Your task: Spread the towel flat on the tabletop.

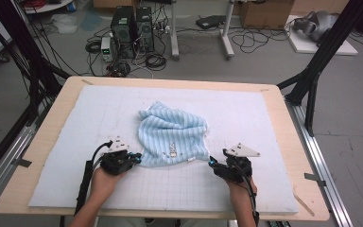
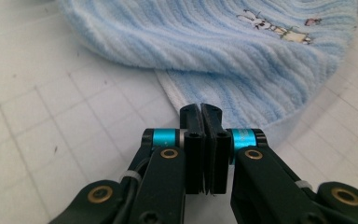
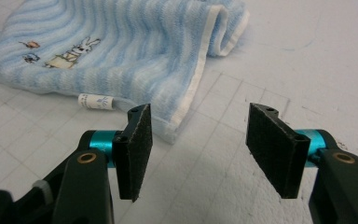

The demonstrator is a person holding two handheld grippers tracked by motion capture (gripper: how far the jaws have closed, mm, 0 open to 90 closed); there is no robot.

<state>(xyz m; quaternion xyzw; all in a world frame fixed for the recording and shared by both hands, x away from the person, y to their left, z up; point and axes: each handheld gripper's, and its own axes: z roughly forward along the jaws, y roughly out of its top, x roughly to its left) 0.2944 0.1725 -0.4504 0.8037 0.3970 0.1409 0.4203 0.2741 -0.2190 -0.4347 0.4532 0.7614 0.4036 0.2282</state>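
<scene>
So the light blue striped towel (image 1: 172, 135) is lying crumpled roughly in the middle of the white gridded mat (image 1: 246, 189) on my counter (image 1: 283, 118), bunched up toward the far side and spread flatter toward me. There's a little embroidered bunny picture (image 3: 72, 53) near the near hem, plus a small white care label (image 3: 94, 101) poking out from under the edge. The hem has a white binding running along it.

My left gripper (image 2: 200, 112) is down at the towel's near left corner. Its pads are pressed flat together and the tips sit right at the white edge of the cloth. From the left gripper view I honestly can't tell whether any fabric is actually pinched between them or they've just closed beside it.

My right gripper (image 3: 198, 140) is gaping wide, nothing between the pads, hovering low over the mat just short of the towel's near right corner. That corner points right into the gap but isn't touching either pad.

In the high view both hands come in from the near edge, one on each side of the towel. Beyond the counter there are computer towers (image 1: 132, 26) and a tangle of cables on the floor.
</scene>
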